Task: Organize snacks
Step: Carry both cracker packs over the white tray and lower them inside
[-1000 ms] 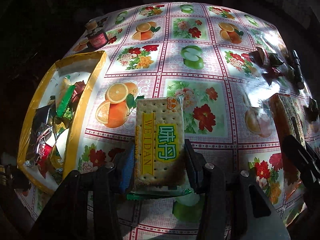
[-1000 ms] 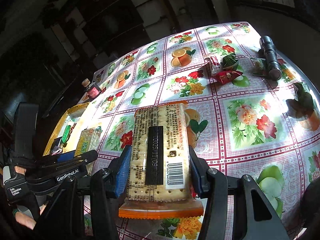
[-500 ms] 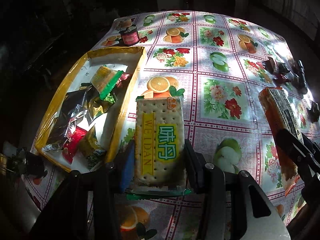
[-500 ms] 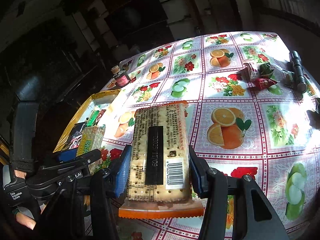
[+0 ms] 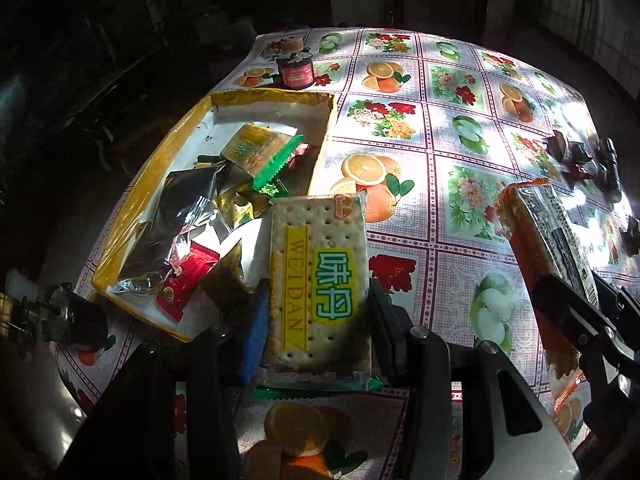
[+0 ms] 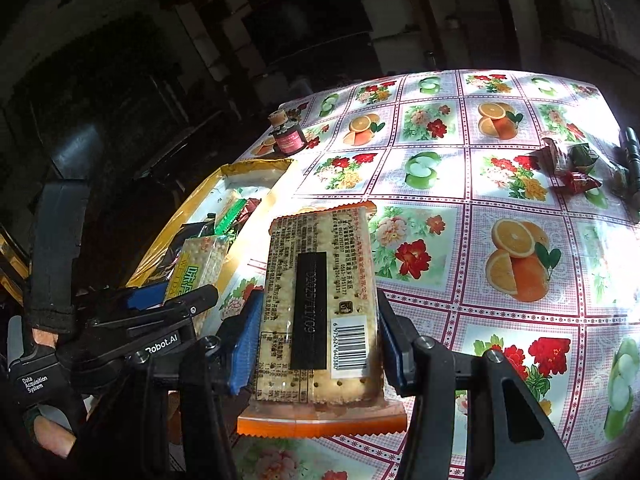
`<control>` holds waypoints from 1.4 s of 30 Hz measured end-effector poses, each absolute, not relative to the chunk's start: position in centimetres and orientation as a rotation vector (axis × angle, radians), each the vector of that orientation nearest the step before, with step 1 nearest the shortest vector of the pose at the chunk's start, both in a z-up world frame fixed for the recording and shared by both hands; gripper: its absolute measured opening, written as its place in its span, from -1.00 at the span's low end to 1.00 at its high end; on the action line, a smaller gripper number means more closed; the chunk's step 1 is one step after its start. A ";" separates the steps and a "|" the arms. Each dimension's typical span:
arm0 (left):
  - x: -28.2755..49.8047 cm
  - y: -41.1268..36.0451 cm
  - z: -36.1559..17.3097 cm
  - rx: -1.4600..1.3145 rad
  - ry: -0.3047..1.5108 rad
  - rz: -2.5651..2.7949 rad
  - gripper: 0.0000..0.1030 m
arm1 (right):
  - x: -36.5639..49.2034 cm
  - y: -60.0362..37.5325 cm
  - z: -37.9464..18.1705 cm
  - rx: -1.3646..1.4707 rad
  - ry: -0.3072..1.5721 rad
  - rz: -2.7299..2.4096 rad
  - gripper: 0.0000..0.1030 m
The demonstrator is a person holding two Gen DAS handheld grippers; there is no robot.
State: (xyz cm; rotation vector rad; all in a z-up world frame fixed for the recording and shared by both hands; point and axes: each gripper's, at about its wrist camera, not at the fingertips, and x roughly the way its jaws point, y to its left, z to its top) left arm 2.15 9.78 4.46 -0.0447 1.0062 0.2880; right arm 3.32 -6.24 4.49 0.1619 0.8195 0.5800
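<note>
My left gripper (image 5: 316, 316) is shut on a green-edged cracker pack (image 5: 318, 280) marked WEIDAN, held above the table just right of the yellow box (image 5: 160, 168). That box holds several snack packets, among them another green cracker pack (image 5: 260, 150). My right gripper (image 6: 318, 332) is shut on an orange-edged cracker pack (image 6: 320, 296), barcode side up. In the left wrist view this orange pack (image 5: 536, 232) hangs at the right. In the right wrist view the left gripper (image 6: 176, 300) with its green pack (image 6: 200, 268) is at the left, over the box (image 6: 248, 170).
A small red jar (image 5: 295, 70) stands behind the box. A few loose wrapped snacks (image 6: 568, 160) and a black flashlight (image 6: 632, 156) lie at the far right of the fruit-and-flower tablecloth (image 6: 460, 208). A person's gloved hand (image 6: 44, 412) holds the left gripper.
Both grippers have carried their cracker packs leftward toward the yellow box, which now shows larger and nearer to the middle in both views. Both grips are unchanged.
</note>
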 end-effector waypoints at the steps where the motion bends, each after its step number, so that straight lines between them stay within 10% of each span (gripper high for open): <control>1: 2.0 10.1 4.5 -0.047 1.002 0.293 -0.07 | 3.3 -5.9 4.5 0.156 0.819 0.583 0.02; 42: 2.1 22.7 4.4 -0.196 0.973 0.477 -0.07 | 8.8 8.5 4.4 0.105 0.853 0.792 0.01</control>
